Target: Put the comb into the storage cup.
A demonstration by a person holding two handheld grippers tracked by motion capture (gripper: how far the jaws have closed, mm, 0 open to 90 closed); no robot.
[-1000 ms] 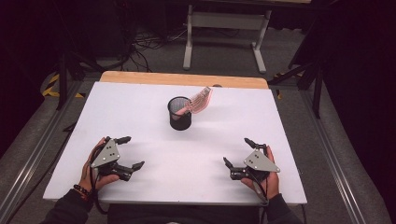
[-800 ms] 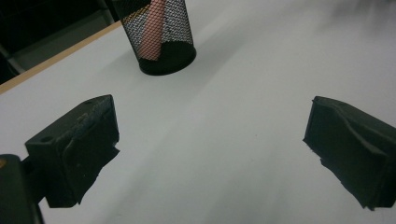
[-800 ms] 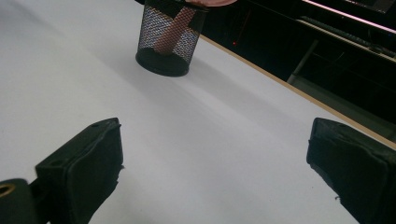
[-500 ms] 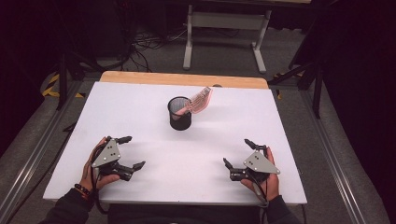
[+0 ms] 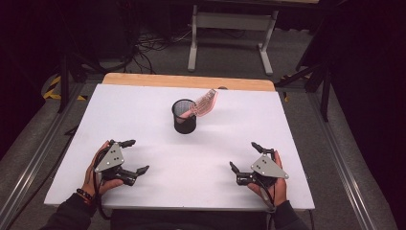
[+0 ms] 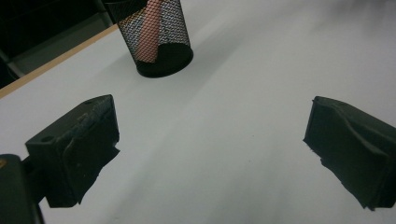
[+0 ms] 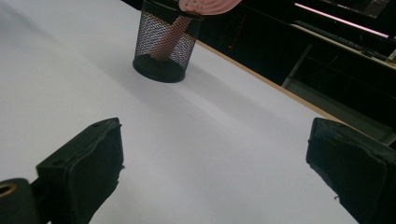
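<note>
- My left gripper (image 5: 128,161) sits low over the near left part of the white worktop (image 5: 143,115), my hand wrapped around it from behind; its fingers (image 6: 77,149) are spread wide apart with nothing between them.
- In the left gripper view, bare white worktop lies in the gap between those fingers, and the black mesh cup (image 6: 156,39) stands ahead and to the left, well apart from them.
- My right gripper (image 5: 245,162) sits low over the near right part of the worktop, its fingers (image 7: 84,170) likewise wide apart and holding nothing.
- In the right gripper view, the mesh cup (image 7: 168,42) stands ahead on the left, well away from the fingers, with the worktop's wooden edge running behind it.
- The mesh cup (image 5: 184,116) stands upright near the middle of the worktop, a little toward the far side, roughly between my two grippers but well ahead of both.
- A pink brush (image 5: 203,103) stands in the cup, handle down inside the mesh, its head sticking out over the rim and leaning toward the far right.
- Neither gripper touches the cup or the brush.
</note>
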